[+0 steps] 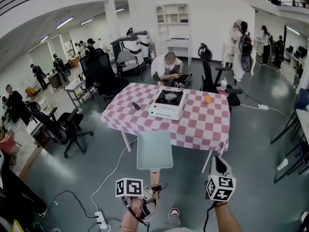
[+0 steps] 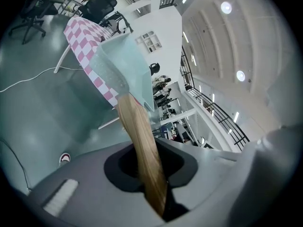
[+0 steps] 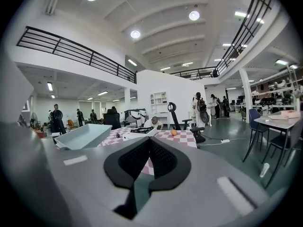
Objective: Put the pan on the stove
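Observation:
A pale green square pan [image 1: 154, 150] with a wooden handle [image 1: 154, 178] hangs over the floor, short of the near edge of the checkered table [image 1: 203, 124]. My left gripper [image 1: 146, 191] is shut on that handle [image 2: 142, 150], and the pan [image 2: 125, 65] tips up ahead of the jaws. The white portable stove [image 1: 167, 105] stands in the middle of the table with nothing on its burner. My right gripper [image 1: 220, 167] hovers to the right of the pan, shut and holding nothing. In the right gripper view the pan [image 3: 83, 136] lies to the left and the stove [image 3: 139, 132] sits beyond the right gripper [image 3: 149, 143].
An orange [image 1: 207, 99] and a small dark object [image 1: 136, 106] lie on the tablecloth. A person [image 1: 166, 66] crouches behind the table. Office chairs [image 1: 65, 124] stand to the left, a black chair [image 1: 212, 79] at the far right. Cables and a power strip [image 1: 100, 219] lie on the floor.

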The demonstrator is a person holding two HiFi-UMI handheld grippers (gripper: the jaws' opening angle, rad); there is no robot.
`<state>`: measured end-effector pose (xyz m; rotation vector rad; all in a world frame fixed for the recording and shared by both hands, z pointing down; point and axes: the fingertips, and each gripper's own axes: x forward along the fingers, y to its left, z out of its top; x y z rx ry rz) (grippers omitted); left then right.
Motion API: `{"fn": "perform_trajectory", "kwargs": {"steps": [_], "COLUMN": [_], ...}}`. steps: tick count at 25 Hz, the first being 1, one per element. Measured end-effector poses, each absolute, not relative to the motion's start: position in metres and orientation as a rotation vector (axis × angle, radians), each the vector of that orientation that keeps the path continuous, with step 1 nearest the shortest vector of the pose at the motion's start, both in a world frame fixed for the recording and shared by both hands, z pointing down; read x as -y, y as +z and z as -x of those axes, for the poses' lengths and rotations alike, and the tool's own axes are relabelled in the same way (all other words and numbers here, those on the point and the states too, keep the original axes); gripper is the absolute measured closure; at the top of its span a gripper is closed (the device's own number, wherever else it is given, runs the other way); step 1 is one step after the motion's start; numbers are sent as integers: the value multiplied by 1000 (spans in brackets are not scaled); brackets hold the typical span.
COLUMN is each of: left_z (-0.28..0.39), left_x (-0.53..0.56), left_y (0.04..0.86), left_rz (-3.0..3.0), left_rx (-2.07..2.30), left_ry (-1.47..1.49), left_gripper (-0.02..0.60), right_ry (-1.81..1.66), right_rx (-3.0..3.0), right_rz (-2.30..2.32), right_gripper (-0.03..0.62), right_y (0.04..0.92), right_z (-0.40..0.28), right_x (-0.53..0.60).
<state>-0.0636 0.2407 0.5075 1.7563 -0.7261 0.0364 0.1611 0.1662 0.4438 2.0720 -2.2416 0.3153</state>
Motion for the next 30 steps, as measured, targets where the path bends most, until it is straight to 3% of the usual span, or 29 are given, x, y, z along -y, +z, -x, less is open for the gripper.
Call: {"fn": "perform_trajectory", "kwargs": {"steps": [30], "left_z": [76], "left_x": [-54], "left_y": [514], "left_rz": [-1732], "left_rx": [711], "left_ry": [41], "left_gripper": [531], "right_ry": [399], "right_rx": [2075], "right_rz": [-2166], "right_gripper": [585], "right_y": [468], "right_z": [-191], "right_x": [2]}}
